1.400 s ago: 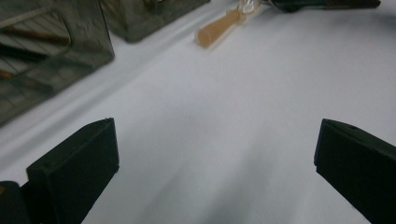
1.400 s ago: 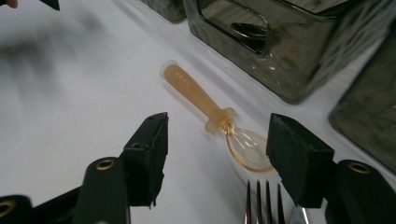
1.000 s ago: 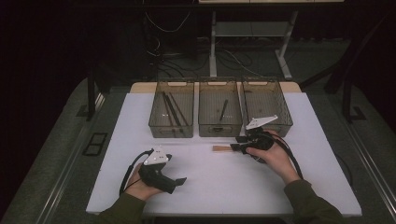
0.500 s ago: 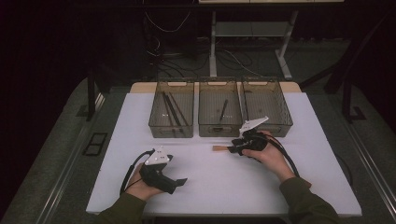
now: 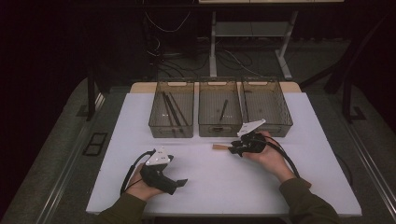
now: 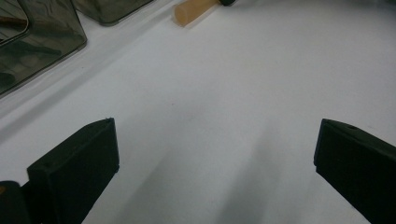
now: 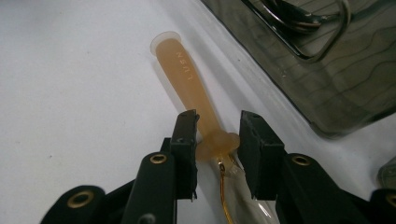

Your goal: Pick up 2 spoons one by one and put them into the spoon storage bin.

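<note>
The thing I'm working on is a small whisk [image 7: 205, 135] with a pale rubbery handle [image 7: 184, 79] and thin gold wires running back under my right gripper [image 7: 217, 140]. It lies flat on the white table [image 5: 289, 186], just in front of the middle bin [image 5: 219, 112] and the right bin [image 5: 267, 107], handle end pointing left. My right jaws sit on either side of the collar where handle meets wire, touching or nearly so; I can't tell if they are fully clamped yet.

I judge it to be light. The handle looks soft and a bit grippy, so it should not slip, but the wires look springy and easy to bend. The collar is the best place to hold: firm, thick, and close to the balance point.

My right hand [image 5: 268, 156] rests low on the table, wrist bent inward, gripper pointing left along the whisk. My left gripper [image 6: 210, 154] has its jaws wide apart on nothing, hovering low over bare table at the near left, with my left hand [image 5: 142, 186] relaxed beneath it.
</note>
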